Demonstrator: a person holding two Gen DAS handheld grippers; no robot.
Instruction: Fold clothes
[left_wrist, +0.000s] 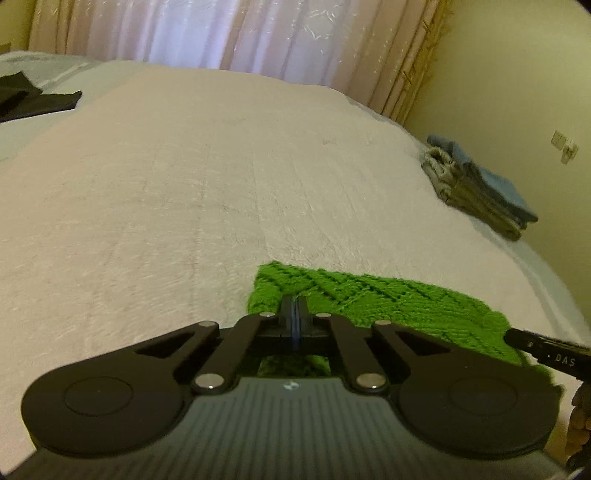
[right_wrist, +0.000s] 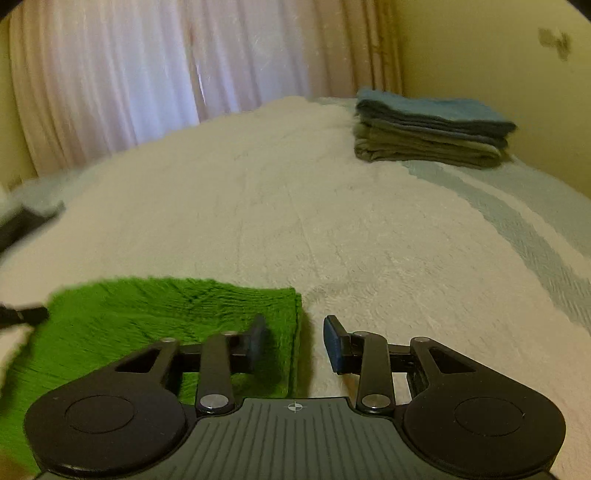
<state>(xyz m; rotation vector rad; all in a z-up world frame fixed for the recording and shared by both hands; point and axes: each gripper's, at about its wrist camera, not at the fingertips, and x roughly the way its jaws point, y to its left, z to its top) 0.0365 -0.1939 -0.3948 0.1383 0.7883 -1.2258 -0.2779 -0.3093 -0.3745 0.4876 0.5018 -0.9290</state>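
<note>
While your left gripper (left_wrist: 294, 314) sits with its 2 fingers pressed flat together, nothing shows between the tips; the green knit (left_wrist: 373, 299) lies just ahead of and beneath them, so you cannot tell whether any of its edge is pinched. Your right gripper (right_wrist: 295, 339) is spread wide: the left finger (right_wrist: 258, 345) hangs over the knit's right edge (right_wrist: 295, 325), the right finger (right_wrist: 334, 343) over bare blanket (right_wrist: 295, 206), gripping nothing.

Green knit: folded flat on the pale blanket, at the near edge of the bed, between your 2 tools. Left wrist view shows the right tool's black tip (left_wrist: 546, 350) at the knit's far right corner; whether it touches is unclear.

Stack of folded clothes (right_wrist: 428, 129), blue on top and olive below, sits well apart at the far right of the bed, close to the yellow wall (right_wrist: 480, 55). Dark cloth (left_wrist: 33, 98) lies at the far left. Curtains (right_wrist: 147, 62) hang behind the bed. Both views are somewhat blurred.
</note>
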